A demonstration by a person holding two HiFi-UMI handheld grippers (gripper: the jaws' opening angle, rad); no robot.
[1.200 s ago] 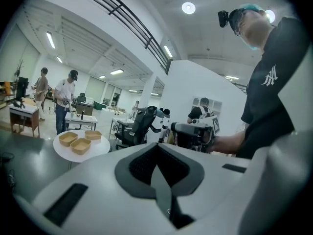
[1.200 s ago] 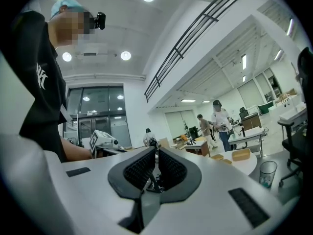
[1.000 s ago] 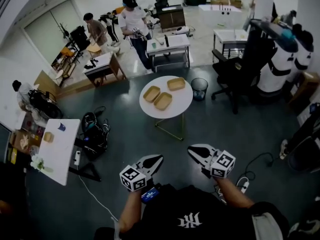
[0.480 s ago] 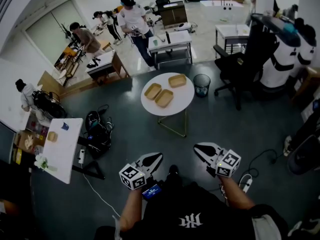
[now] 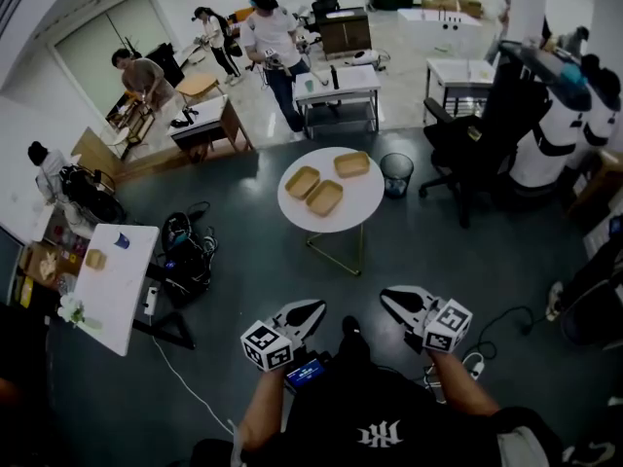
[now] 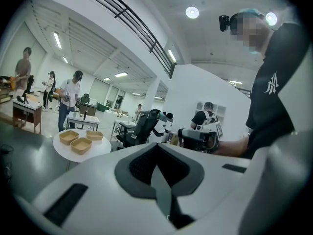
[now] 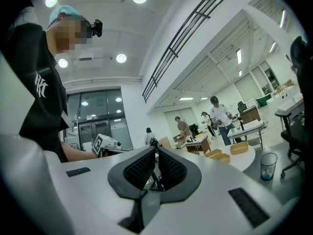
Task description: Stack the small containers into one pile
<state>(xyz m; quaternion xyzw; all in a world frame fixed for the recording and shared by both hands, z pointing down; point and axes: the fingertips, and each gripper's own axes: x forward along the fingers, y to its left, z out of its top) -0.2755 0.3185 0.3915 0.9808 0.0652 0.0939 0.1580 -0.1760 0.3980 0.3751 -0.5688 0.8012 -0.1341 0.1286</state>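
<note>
Both tongs are closed with nothing between them, the left tongs and the right tongs held out before us, well apart from the round worktop where the three small containers lie side by side, none nested. We judge that stacking has not begun. Next we must reach the worktop, open one pair and take a container by its rim.

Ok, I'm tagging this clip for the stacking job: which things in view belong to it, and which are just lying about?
Job: left container, near container, far container, unstacked on the round table; left gripper and right gripper, jaws shut, empty.
Lying about: waste bin, office chair, bags on the floor, blue cup on the side table.
</note>
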